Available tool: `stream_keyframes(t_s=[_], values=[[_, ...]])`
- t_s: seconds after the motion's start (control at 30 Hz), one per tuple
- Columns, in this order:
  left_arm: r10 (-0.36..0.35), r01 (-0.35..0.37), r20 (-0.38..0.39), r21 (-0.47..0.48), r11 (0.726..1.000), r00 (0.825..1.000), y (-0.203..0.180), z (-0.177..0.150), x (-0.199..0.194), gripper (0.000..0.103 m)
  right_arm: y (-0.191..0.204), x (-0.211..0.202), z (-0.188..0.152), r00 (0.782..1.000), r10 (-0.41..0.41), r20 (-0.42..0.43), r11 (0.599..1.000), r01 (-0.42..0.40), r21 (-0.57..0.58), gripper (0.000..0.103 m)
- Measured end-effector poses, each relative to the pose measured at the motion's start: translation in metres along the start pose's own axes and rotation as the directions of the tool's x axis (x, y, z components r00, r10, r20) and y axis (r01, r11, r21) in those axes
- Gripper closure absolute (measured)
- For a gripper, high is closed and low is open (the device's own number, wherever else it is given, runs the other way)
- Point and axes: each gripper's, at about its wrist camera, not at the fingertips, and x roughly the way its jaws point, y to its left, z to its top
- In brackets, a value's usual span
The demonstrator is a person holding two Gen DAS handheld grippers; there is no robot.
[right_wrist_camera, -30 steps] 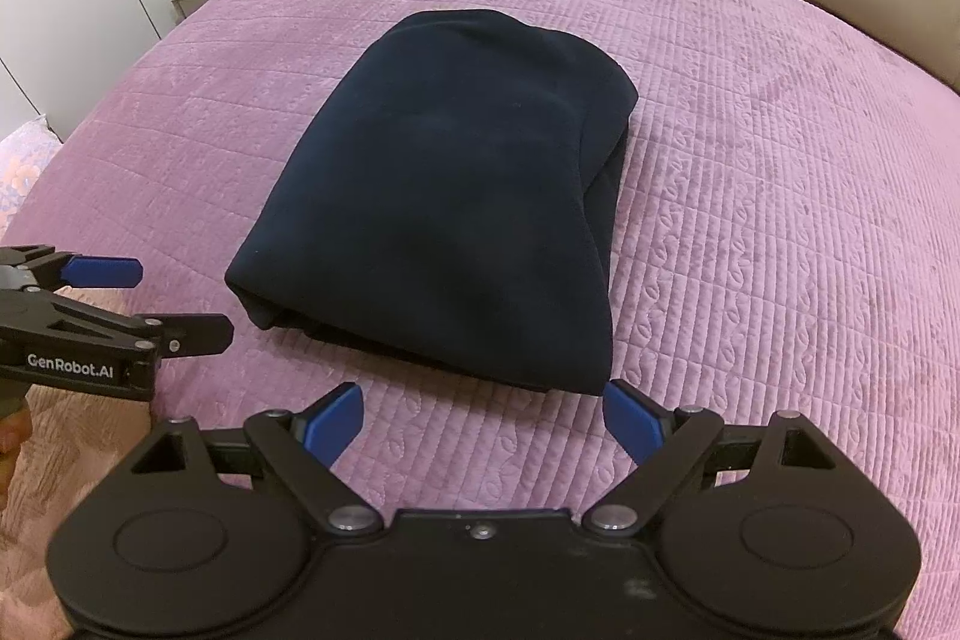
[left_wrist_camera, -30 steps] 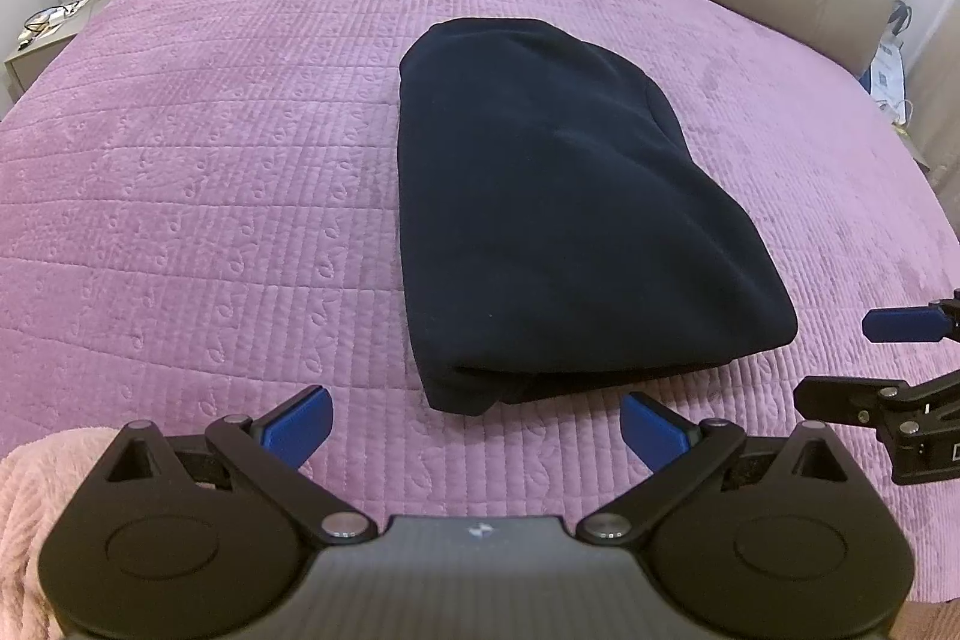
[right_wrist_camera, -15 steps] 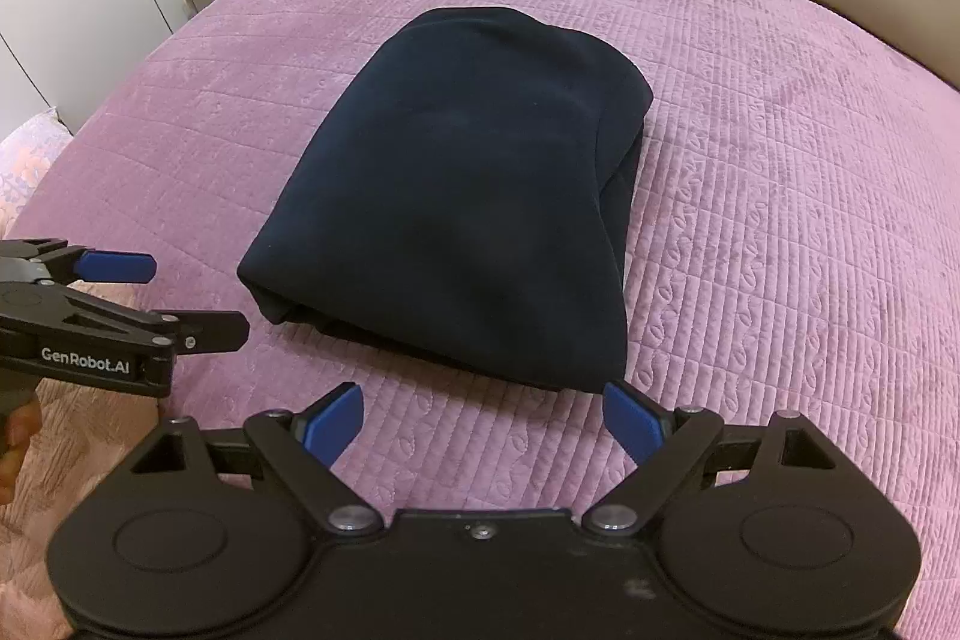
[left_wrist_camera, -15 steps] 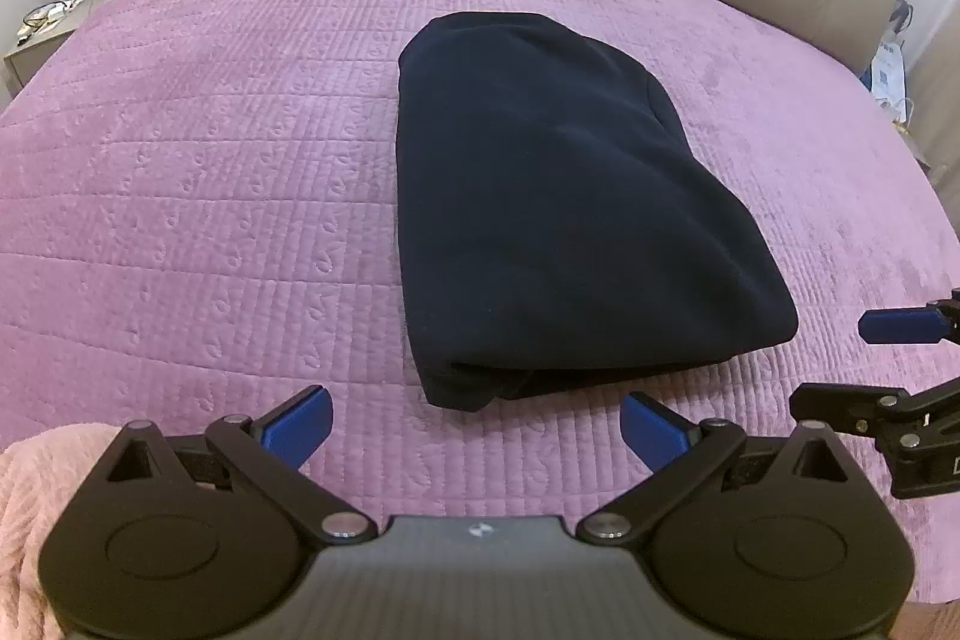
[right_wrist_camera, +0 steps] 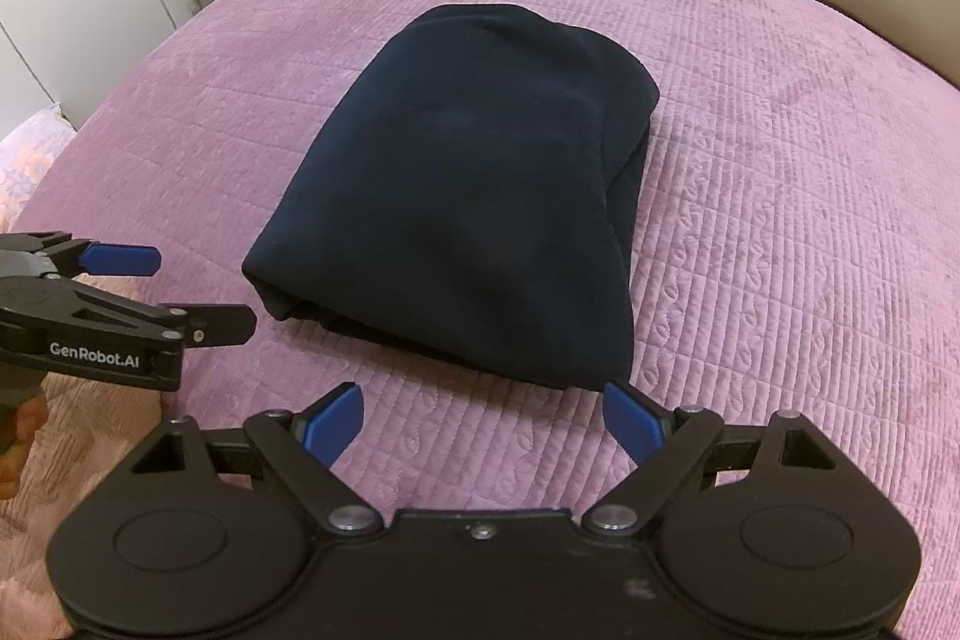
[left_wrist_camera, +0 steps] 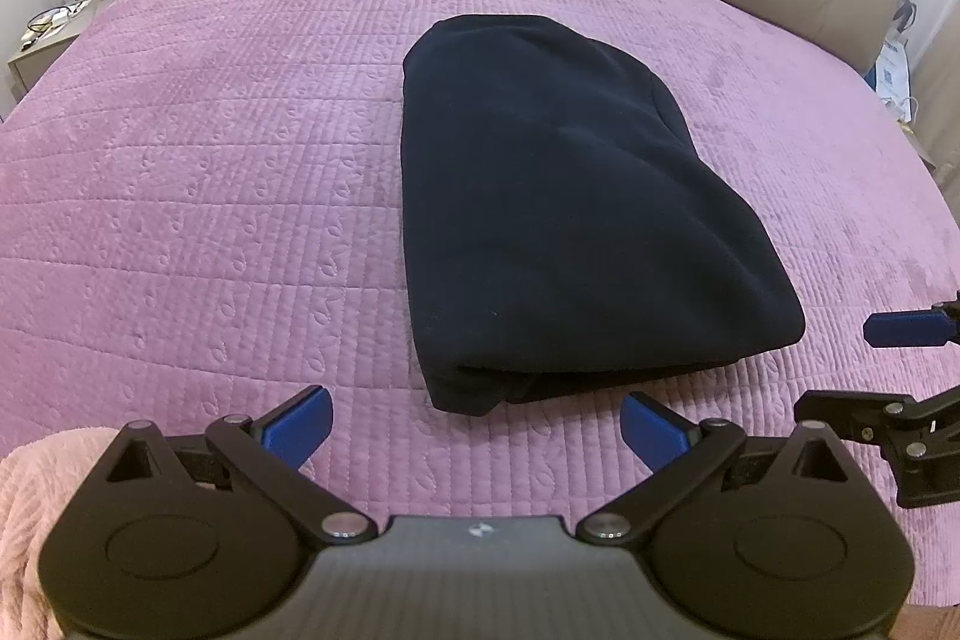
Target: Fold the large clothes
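Left wrist view: both tongs, left tongs (left_wrist_camera: 477, 424) and right tongs (right_wrist_camera: 483, 418), hung released near the bed's (left_wrist_camera: 210, 160) front edge; a careless bump could undo the folded dark garment (left_wrist_camera: 558, 214).

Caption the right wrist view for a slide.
Folded navy garment lies on the purple quilted bedspread; the right tool is open, holding nothing.

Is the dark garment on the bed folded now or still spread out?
Folded. The dark garment lies as a compact bundle on the purple bedspread, with stacked layers showing at its near edge. Neither hand-held gripper touches it.
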Motion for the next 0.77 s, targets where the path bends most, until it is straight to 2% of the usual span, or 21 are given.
stream_keyframes(t_s=[0.57, 0.77], values=[[-0.048, 0.047, 0.022, 0.006, 0.999, 0.999, -0.0022, 0.0006, -0.0005, 0.0, 0.0047, 0.0032, 0.0, 1.0, 0.013, -0.012, 1.0, -0.013, -0.02, 0.001], [-0.008, 0.006, 0.05, 0.04, 0.999, 0.999, -0.0082, 0.0006, -0.0034, 0.0, 0.0047, 0.0031, 0.0002, 1.0, 0.014, -0.011, 1.0, -0.014, -0.021, 0.001]])
